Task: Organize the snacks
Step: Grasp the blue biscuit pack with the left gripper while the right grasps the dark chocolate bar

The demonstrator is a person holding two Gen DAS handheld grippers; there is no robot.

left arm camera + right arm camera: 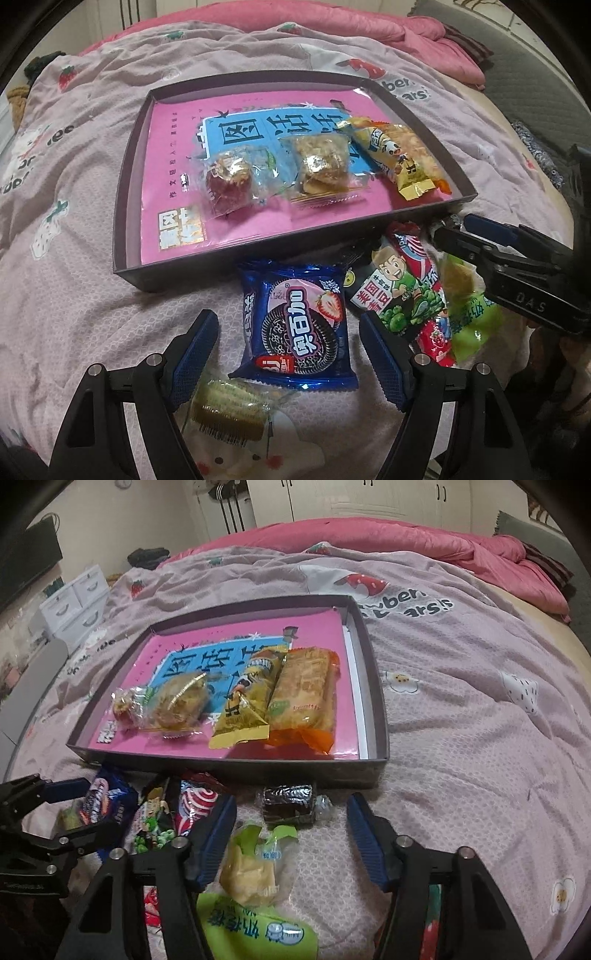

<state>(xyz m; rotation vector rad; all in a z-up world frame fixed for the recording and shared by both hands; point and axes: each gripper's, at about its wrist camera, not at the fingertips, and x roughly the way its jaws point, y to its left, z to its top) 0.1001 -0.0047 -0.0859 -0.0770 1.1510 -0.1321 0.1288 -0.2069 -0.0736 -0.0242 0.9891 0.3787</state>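
Observation:
A dark shallow tray with a pink liner lies on the bed. It holds a red date snack, a nut cake, a yellow packet and an orange packet. In front of the tray my left gripper stands open around a blue cookie packet, its pads clear of the packet's sides. My right gripper is open above a green cake packet, with a dark chocolate roll just ahead of its tips.
A green-pea packet and a red lollipop packet lie between the two grippers. A clear-wrapped wafer cake sits under the left gripper. The pink strawberry quilt spreads to the right, and white drawers stand beside the bed.

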